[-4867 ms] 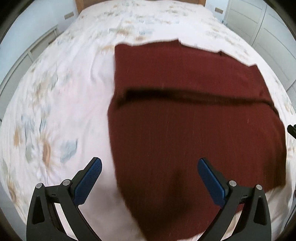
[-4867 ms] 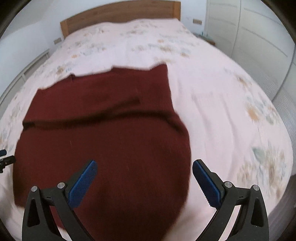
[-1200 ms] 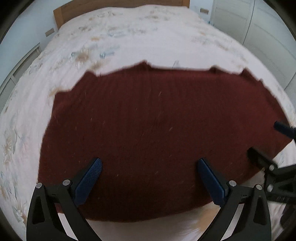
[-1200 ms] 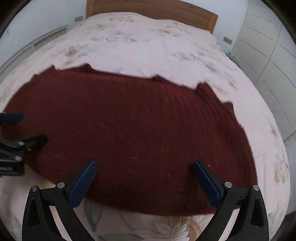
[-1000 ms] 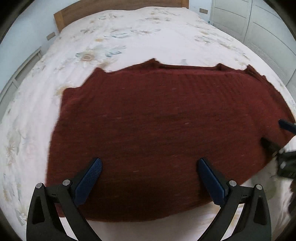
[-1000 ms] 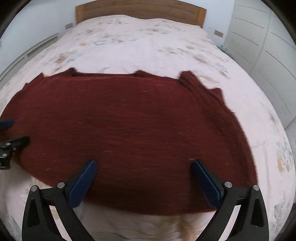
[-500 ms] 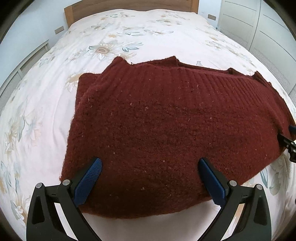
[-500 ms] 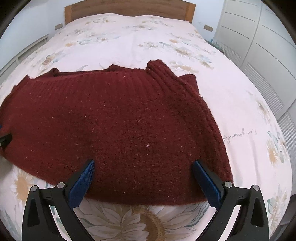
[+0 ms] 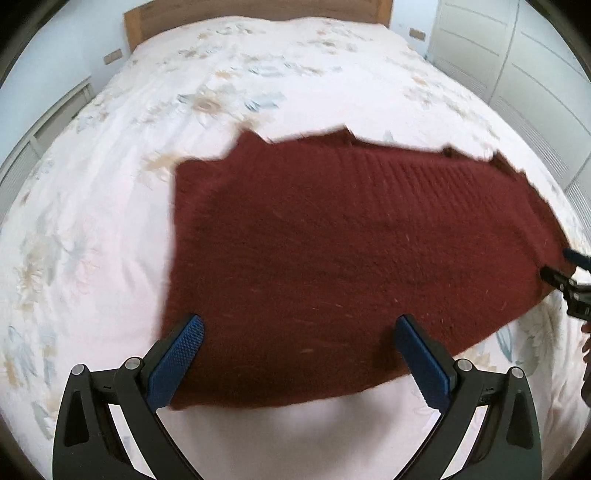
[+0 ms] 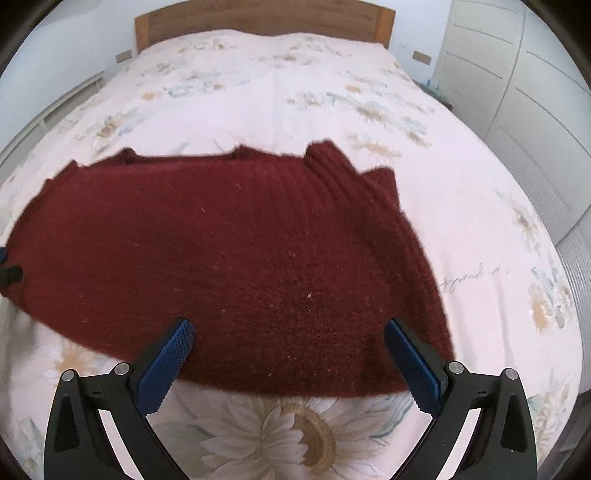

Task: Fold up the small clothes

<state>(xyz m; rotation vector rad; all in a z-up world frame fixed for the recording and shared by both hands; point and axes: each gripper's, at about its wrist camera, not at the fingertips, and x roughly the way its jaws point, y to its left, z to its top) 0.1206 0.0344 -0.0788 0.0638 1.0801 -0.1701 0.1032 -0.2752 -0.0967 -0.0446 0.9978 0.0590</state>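
Note:
A dark red knitted sweater (image 9: 351,258) lies folded and flat on the bed; it also shows in the right wrist view (image 10: 229,266). Ribbed layers stack at its right edge (image 10: 391,236). My left gripper (image 9: 301,354) is open and empty, hovering above the sweater's near left edge. My right gripper (image 10: 290,358) is open and empty above the sweater's near right edge. The right gripper's tips show at the far right of the left wrist view (image 9: 570,273). The left gripper's tip shows at the left edge of the right wrist view (image 10: 9,275).
The bed has a white floral duvet (image 9: 258,74) and a wooden headboard (image 10: 258,18) at the far end. White wardrobe doors (image 10: 517,74) stand on the right. A low white unit (image 9: 44,125) runs along the left wall.
Both grippers have stayed open and empty. The left wrist view has shifted left and back, so the sweater now sits more to the right in it. The sweater lies as before.

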